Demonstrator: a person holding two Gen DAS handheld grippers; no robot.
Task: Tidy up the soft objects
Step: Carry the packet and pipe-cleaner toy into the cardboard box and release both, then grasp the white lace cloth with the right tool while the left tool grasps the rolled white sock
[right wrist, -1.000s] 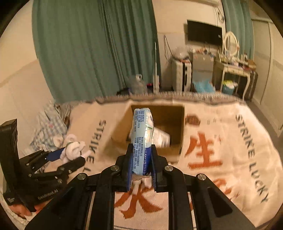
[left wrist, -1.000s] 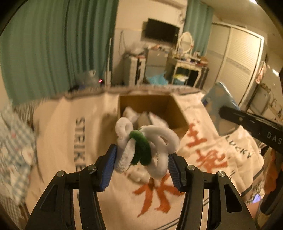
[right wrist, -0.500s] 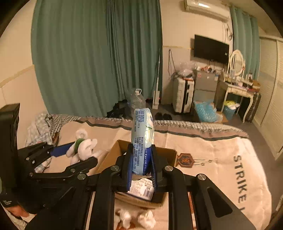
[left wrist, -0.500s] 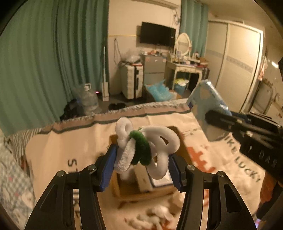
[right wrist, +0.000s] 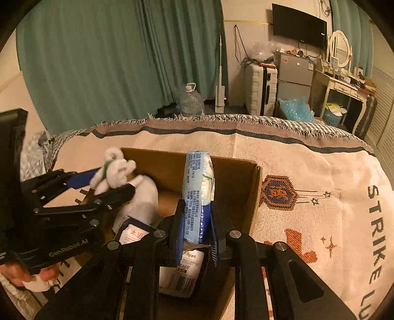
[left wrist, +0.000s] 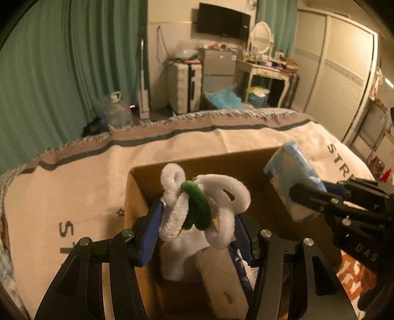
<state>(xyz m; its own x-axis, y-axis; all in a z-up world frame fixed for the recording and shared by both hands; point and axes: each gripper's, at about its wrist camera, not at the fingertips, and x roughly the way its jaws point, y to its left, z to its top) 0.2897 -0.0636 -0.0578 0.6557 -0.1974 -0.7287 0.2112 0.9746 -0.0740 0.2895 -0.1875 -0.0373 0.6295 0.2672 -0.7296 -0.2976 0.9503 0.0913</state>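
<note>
Left gripper [left wrist: 197, 221]: its jaws are opening, with the fuzzy loop toy [left wrist: 199, 206] between the blue pads; the toy touches both pads.
Fuzzy loop toy: white chenille loops twisted around a dark green ring, hanging above the left part of the open cardboard box [left wrist: 138, 172].
Right gripper [right wrist: 197, 236]: jaws pressed tight on the tissue pack [right wrist: 198, 187], which stands upright out of the pads over the box.
Tissue pack: pale blue wrapper with small print, upper end above the far wall of the box in the right wrist view.
Cardboard box: open-topped, on the blanket [right wrist: 307, 172] that covers the bed.
Box contents: a white plush thing [right wrist: 145, 197] on the left and flat printed packets [right wrist: 182, 275] near the bottom.
Left wrist view only: the tissue pack seen side-on at the right, held by the other tool, and the wardrobe doors [left wrist: 339, 73] at far right.
Right wrist view only: a hand [right wrist: 32, 275] on the left tool's handle at lower left, with the toy seen from the side.
Both views: green curtains [right wrist: 110, 61], a wall television [left wrist: 222, 21] and a dressing table [right wrist: 344, 83] beyond the bed.
</note>
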